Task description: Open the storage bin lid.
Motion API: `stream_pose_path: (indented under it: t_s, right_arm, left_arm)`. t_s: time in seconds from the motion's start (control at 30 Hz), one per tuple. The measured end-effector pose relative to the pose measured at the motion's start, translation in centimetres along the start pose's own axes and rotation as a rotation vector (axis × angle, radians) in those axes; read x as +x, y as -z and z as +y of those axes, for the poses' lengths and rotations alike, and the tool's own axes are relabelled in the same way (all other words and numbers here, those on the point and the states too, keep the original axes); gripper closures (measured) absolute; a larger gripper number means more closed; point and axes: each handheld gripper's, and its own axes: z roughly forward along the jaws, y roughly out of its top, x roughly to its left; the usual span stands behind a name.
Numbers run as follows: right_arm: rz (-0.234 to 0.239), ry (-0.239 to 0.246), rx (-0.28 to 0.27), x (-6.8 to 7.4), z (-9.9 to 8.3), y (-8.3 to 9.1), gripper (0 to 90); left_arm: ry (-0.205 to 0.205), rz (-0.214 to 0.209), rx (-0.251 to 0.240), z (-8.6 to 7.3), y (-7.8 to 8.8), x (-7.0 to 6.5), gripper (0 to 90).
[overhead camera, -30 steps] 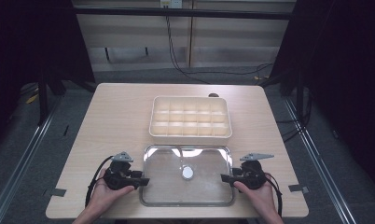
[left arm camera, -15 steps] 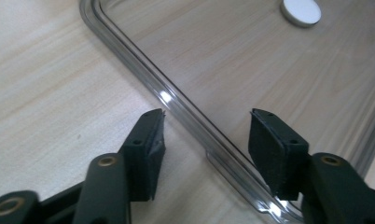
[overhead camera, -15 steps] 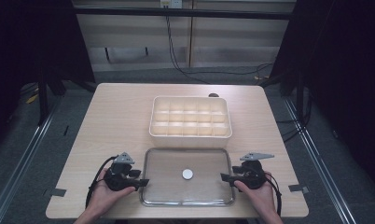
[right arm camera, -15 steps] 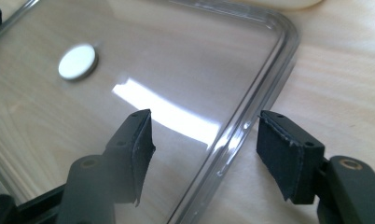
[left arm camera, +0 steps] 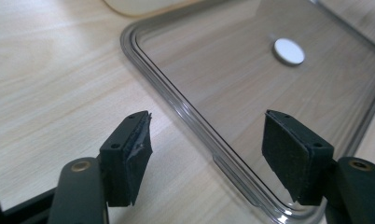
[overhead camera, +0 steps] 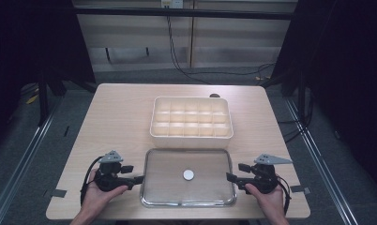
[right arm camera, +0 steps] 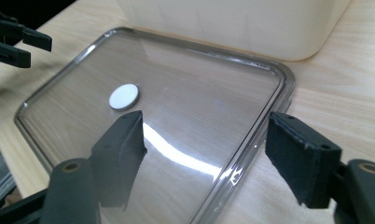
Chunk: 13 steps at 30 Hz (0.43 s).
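The clear lid [overhead camera: 188, 177] lies flat on the tabletop [overhead camera: 116, 122] near its front edge, its small white disc [overhead camera: 188, 175] at the middle, and just behind it toward the far edge sits the cream compartment box [overhead camera: 191, 122], uncovered and apparently empty. Judging from this, the lid is off the box and set down, so the lifting or placing of it is either done or not yet begun; nothing is gripped at present. The left claw [overhead camera: 139, 178] rests at the lid's left short edge with its jaws spread apart, and in the left gripper view the lid's rim [left arm camera: 195, 121] runs between the two black pads [left arm camera: 132, 156] without either one touching it. The right claw [overhead camera: 229, 177] sits at the lid's right short edge, likewise spread wide, and in the right gripper view the rim passes between its pads, one over the clear panel and one over bare wood. Both claws straddle opposite ends of the lid, close to it but empty.
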Motion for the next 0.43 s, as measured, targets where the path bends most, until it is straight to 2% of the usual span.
stream_pose_path:
  t_s: [0.03, 0.07, 0.1, 0.13, 0.17, 0.2, 0.27, 0.33, 0.4, 0.43]
  right_arm:
    - [0.005, 0.0, -0.011, 0.0, 0.0, 0.3, 24.6]
    - [0.0, -0.001, -0.023, 0.1, 0.0, 0.5, 24.6]
    - [-0.012, 0.001, -0.036, 0.2, 0.0, 0.8, 24.2]
    - [-0.012, 0.001, -0.036, 0.2, 0.0, 0.8, 24.2]
    - [-0.017, 0.001, -0.045, 0.2, 0.0, 1.0, 24.2]
    - [-0.044, 0.008, -0.07, 0.5, 0.0, 1.4, 24.1]
    - [-0.063, 0.022, -0.079, 0.7, 0.1, 1.6, 24.2]
    - [-0.06, 0.03, -0.094, 0.8, 0.2, 2.0, 24.2]
    - [-0.083, 0.039, -0.129, 0.6, 0.3, 2.8, 24.1]
    - [-0.097, 0.049, -0.147, 0.4, 0.3, 3.1, 23.8]
  left_arm:
    - [-0.005, 0.01, -0.012, -0.1, 0.3, -0.1, 32.7]
    - [-0.031, 0.025, -0.015, -0.1, 0.8, -0.1, 32.8]
    - [-0.029, 0.021, -0.045, -0.2, 1.2, -0.3, 33.1]
    - [-0.029, 0.021, -0.045, -0.2, 1.2, -0.3, 33.1]
    - [-0.056, 0.007, -0.065, -0.3, 1.8, -0.6, 33.1]
    - [-0.073, 0.039, -0.084, -0.6, 2.5, -1.0, 33.1]
    - [-0.059, 0.04, -0.096, -1.0, 3.1, -1.0, 32.1]
    - [-0.043, 0.075, -0.117, -1.4, 3.7, -0.8, 30.4]
    - [-0.016, 0.087, -0.148, -1.4, 4.0, -0.5, 29.2]
    - [-0.016, 0.087, -0.148, -1.4, 4.0, -0.5, 28.7]
